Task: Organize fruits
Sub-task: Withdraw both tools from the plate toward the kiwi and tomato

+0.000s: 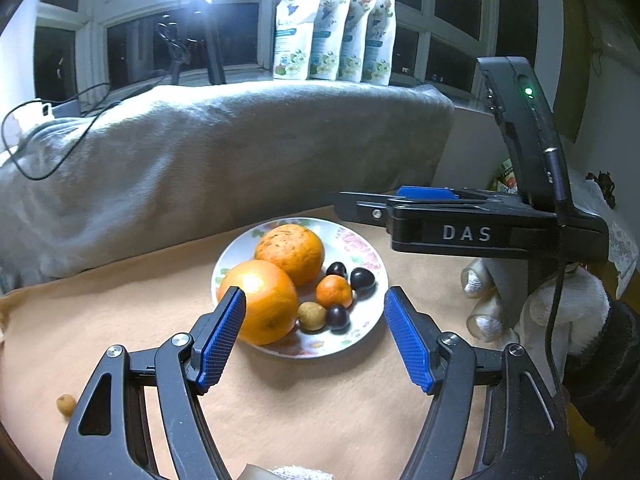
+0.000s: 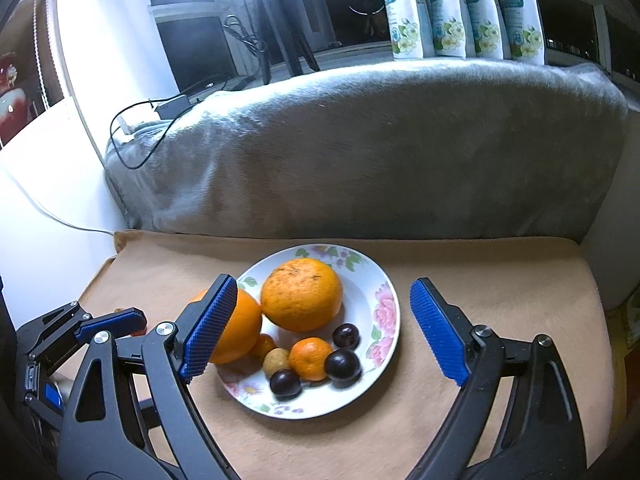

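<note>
Fruit sits together on a white floral plate (image 2: 384, 300) that rests on a tan cloth (image 2: 500, 280), in front of a grey blanket (image 2: 380, 152). On the plate, the speckled orange (image 2: 302, 294) lies toward twelve o'clock, and the smooth orange (image 2: 240, 328) touches it at about nine o'clock, partly hidden in the right wrist view by a blue pad. A small mandarin (image 2: 311, 358) lies near six o'clock, with a tan longan (image 2: 276, 361) just beside it. Three dark plums (image 2: 343, 365) ring the mandarin from three to six o'clock.

One loose small brown fruit (image 1: 66, 405) lies on the cloth, well apart from the plate, at about eight o'clock in the left wrist view.

Both tools are empty. The left gripper (image 1: 316, 336) has its jaws spread wide, short of the plate's near rim, pads touching nothing. The right gripper (image 2: 320, 328) stands wider still, framing the plate without touching it; in the left wrist view it shows at three o'clock, carried by a white-gloved hand (image 1: 552, 304).

Four printed pouches (image 1: 332, 28) stand upright on the sill at twelve o'clock.
</note>
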A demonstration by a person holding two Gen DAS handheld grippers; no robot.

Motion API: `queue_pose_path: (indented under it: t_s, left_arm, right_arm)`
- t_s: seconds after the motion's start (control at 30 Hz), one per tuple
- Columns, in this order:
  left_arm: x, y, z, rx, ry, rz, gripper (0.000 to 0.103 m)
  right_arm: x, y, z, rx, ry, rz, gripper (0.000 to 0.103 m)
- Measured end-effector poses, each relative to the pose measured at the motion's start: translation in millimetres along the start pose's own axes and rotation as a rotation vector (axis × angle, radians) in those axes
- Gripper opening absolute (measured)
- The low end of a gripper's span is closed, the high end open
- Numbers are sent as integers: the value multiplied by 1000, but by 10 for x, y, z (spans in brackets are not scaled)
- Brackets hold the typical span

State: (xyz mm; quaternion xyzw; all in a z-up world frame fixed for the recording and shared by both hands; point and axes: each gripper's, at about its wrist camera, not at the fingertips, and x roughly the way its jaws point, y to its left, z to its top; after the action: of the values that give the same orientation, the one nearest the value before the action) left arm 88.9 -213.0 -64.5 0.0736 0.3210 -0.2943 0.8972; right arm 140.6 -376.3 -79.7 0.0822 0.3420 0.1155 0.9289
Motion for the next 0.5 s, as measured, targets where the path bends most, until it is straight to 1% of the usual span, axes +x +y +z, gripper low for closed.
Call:
queue_pose_path:
  t_s: [0.23,0.5]
  left_arm:
    - [-160,157,-79,-26,-15,27,72]
    - [-344,394,-177,-58,-33,75,72]
  right_arm:
    - [-84,180,-23,-17,-14,7,91]
    - [-130,440,-44,-58,-20,29,91]
